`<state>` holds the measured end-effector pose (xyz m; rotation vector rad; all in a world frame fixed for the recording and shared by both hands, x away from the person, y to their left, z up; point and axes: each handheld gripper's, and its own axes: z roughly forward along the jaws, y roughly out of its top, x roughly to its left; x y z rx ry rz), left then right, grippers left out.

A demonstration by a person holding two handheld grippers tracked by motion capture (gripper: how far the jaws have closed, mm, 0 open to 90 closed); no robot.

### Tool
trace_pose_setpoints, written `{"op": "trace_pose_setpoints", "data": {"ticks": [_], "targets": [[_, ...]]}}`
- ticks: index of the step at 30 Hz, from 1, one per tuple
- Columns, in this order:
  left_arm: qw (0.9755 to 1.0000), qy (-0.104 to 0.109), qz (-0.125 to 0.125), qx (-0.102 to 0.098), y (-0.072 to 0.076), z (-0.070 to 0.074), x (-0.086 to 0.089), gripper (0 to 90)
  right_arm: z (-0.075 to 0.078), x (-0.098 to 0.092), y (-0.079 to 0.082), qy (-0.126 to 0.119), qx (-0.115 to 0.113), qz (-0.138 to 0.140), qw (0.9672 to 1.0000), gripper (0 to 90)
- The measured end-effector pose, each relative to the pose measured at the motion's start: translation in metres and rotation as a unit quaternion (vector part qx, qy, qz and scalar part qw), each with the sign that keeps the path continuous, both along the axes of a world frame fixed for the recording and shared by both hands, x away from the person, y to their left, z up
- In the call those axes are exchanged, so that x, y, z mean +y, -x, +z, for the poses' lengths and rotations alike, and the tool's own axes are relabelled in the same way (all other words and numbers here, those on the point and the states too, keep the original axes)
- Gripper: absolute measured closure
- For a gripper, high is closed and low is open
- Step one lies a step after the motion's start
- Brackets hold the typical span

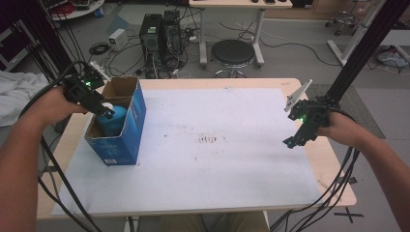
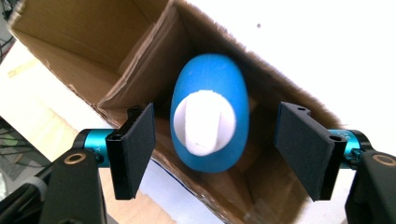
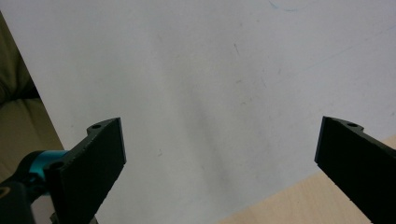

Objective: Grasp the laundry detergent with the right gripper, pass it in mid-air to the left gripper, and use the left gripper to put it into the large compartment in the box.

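Observation:
A blue bottle [image 2: 210, 116] with a white cap [image 2: 204, 122] stands upright inside an open blue cardboard box [image 1: 117, 123] at the table's left. My left gripper [image 2: 215, 151] hovers just above the bottle [image 1: 112, 118], open, with its pads [image 2: 140, 140] apart from the cap on both sides. In the high view that gripper [image 1: 100, 107] sits over the box's opening. At the table's right edge my right gripper [image 1: 290, 142] is held open over the white sheet, nothing between its pads [image 3: 100, 154].
A white sheet [image 1: 208, 145] covers most of the wooden table [image 1: 333, 164]. The box's brown flaps [image 2: 84, 42] stand open around the bottle. Cables hang off both sides. Beyond the table are a stool [image 1: 233, 53], computer towers [image 1: 157, 34] and a black frame post [image 1: 367, 43].

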<state>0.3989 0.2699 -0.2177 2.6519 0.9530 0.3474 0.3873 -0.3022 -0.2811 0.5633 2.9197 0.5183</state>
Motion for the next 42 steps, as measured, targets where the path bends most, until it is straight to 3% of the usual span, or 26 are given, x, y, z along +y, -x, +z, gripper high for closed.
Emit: {"op": "trace_pose_setpoints", "data": {"ticks": [9,10,14,19,29,30,33,34,42], "targets": [[0.9999,0.004,-0.011,-0.013,0.008,0.033,-0.016,28.7,0.0,-0.001,0.003,0.002,-0.002,-0.001,1.0,0.9],[0.9998,0.003,-0.012,-0.018,0.009,0.035,-0.018,19.2,0.0,-0.001,0.003,0.002,-0.003,0.0,1.0,0.9],[0.9994,0.016,-0.012,-0.027,0.009,0.044,-0.027,16.8,0.001,-0.001,0.004,-0.001,-0.003,0.0,1.0,0.9],[0.9993,0.013,-0.025,-0.026,0.007,0.046,-0.037,16.8,0.001,-0.001,0.005,-0.001,-0.004,-0.001,1.0,0.9],[0.9966,0.01,-0.08,-0.01,-0.003,0.042,-0.073,16.8,0.001,0.001,0.003,-0.001,-0.001,-0.001,1.0,0.9],[0.9944,0.006,-0.105,-0.004,-0.006,0.038,-0.086,16.8,0.001,0.002,0.003,-0.001,-0.002,-0.002,1.0,0.9],[0.9926,0.002,-0.121,-0.001,-0.008,0.035,-0.099,16.8,0.002,0.004,0.003,-0.003,-0.001,0.001,1.0,0.9],[0.99,-0.001,-0.141,0.005,-0.011,0.032,-0.113,16.8,0.002,0.006,0.002,-0.004,-0.001,0.002,1.0,0.9],[0.9843,-0.006,-0.176,0.016,-0.02,0.019,-0.146,16.8,0.002,0.011,0.003,-0.006,-0.001,0.003,1.0,0.9]]}}
